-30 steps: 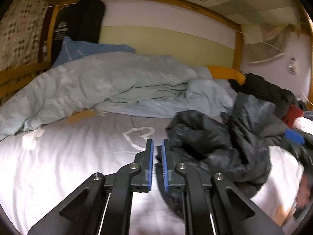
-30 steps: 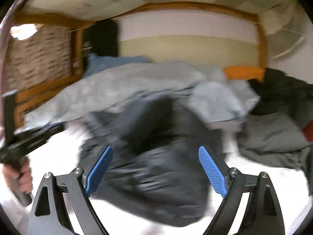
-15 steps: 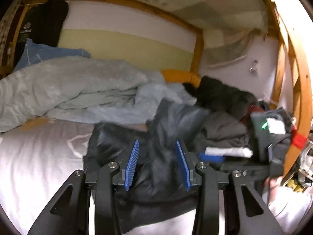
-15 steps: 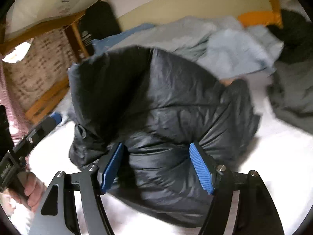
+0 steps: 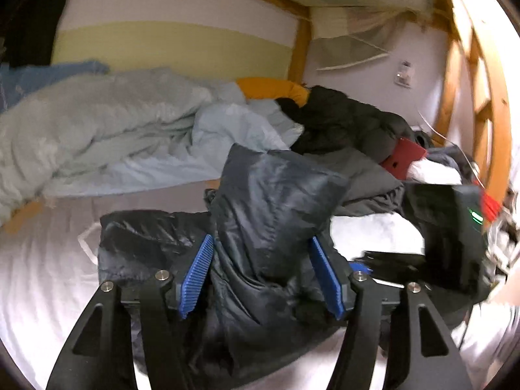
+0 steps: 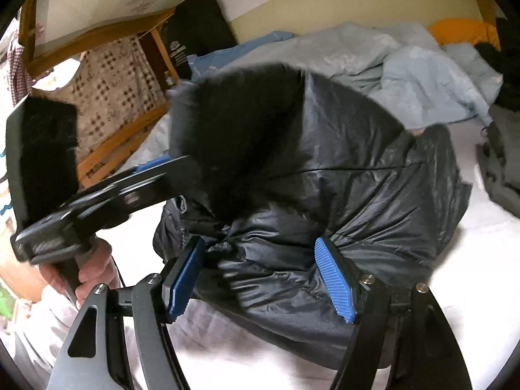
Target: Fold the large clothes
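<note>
A black puffy jacket (image 5: pixel 266 227) lies bunched on the white bed sheet (image 5: pixel 42 276). One part of it stands up in a tall fold. My left gripper (image 5: pixel 261 276) is open, with its blue pads on either side of that fold. In the right wrist view the jacket (image 6: pixel 325 178) fills the middle. My right gripper (image 6: pixel 263 279) is open around a bulge of its fabric. The left gripper (image 6: pixel 152 175) also shows there at the left, held in a hand, reaching into the jacket's dark raised part.
A rumpled light blue duvet (image 5: pixel 107 130) lies along the back wall. A pile of dark clothes (image 5: pixel 351 120) with a red object (image 5: pixel 403 159) sits at the right. Wooden bed frame rails (image 5: pixel 487 113) rise at the right, and a slatted rail (image 6: pixel 113 149) stands at the left.
My left gripper went from nearly shut to wide open and moved right over the jacket. My right gripper came closer, its jaws narrower. The jacket's fold rose up between the left pads.
</note>
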The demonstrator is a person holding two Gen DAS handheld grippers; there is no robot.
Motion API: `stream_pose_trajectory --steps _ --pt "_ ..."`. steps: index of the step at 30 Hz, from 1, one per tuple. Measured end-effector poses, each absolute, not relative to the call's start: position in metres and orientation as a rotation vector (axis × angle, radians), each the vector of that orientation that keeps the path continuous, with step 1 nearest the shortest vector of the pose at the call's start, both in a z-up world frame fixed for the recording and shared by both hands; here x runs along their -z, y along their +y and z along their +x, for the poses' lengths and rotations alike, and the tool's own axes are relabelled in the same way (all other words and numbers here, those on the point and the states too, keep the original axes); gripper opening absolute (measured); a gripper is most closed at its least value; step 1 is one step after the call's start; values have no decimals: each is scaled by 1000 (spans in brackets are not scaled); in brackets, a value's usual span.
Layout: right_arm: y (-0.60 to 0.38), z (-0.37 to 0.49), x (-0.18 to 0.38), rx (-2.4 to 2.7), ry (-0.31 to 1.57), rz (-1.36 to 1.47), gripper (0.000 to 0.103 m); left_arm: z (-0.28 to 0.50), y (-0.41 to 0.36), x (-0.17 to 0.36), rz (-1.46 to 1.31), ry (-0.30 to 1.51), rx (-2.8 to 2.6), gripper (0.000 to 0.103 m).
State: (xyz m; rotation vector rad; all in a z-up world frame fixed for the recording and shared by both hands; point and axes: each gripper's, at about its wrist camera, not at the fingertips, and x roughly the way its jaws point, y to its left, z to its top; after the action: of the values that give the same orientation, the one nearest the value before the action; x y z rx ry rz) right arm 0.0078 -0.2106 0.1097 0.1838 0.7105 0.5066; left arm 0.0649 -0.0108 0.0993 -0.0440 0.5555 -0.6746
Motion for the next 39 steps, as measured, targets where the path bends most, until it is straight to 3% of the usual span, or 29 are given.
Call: stream_pose_trajectory --steps 1,2,4,6,9,10,11,15,20,24,27,32,39 --pt "-210 6 -114 -473 686 164 73 71 -10 -95 -52 568 627 32" --pt "-211 3 -118 -430 654 143 73 75 -8 -92 -52 583 575 23" --pt "-216 -4 -129 -323 573 104 73 78 5 -85 -70 591 513 12" --pt "-224 -6 -135 -246 528 102 73 80 20 -83 -116 595 467 10" --pt "-235 3 -127 -235 570 138 72 81 40 -77 -167 627 400 10" --pt "-235 7 -122 -247 605 134 69 82 45 -74 -174 644 382 10" --pt "-234 11 -115 -263 643 117 58 82 51 -70 -182 655 363 11" --pt "-230 14 -96 -285 689 96 57 66 63 -70 -151 552 290 43" --pt "-221 12 -97 -291 673 68 57 16 45 -109 -3 298 319 42" --pt "-224 13 -100 -297 680 90 57 -6 13 -109 126 224 301 41" --pt "-226 12 -101 -304 682 105 57 3 -22 -101 268 250 289 21" --pt "-229 4 -105 -299 647 81 57 42 -21 -98 237 290 232 20" --pt "-235 -9 -120 -235 572 21 57 87 26 -63 95 495 119 13"
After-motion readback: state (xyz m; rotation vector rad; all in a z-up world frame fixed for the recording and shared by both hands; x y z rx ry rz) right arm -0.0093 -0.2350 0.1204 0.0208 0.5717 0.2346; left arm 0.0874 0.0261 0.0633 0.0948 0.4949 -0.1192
